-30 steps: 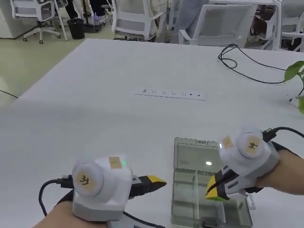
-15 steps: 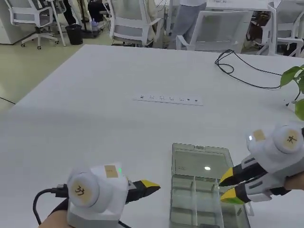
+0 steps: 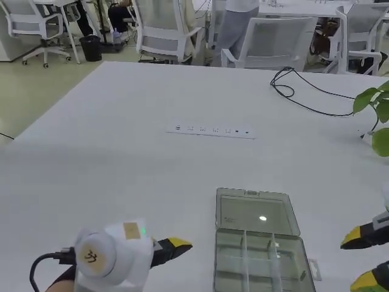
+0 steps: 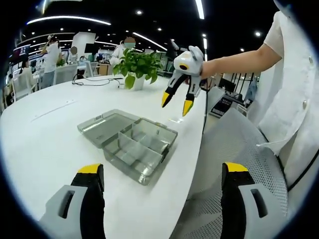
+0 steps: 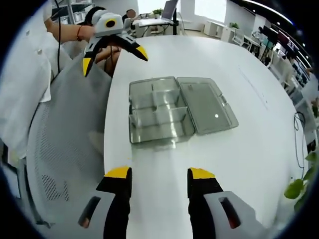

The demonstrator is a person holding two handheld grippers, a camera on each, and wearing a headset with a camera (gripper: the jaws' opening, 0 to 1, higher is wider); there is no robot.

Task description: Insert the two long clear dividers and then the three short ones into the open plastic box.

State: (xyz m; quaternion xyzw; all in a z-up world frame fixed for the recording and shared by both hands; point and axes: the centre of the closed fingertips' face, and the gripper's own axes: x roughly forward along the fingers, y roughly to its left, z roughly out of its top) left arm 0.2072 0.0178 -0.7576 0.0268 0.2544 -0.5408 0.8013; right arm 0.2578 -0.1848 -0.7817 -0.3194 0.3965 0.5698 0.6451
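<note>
Plastic box between left gripper and right gripper, jaws apart

The right gripper pointed over the white worktop, its yellow-tipped jaws apart with nothing between them. Ahead lay the open plastic box, its lid flat beside it and clear dividers standing inside. Beyond, the left gripper hung above the worktop's edge, jaws spread.

Head view looks down from above; both gripper views face the box from opposite sides.
</note>
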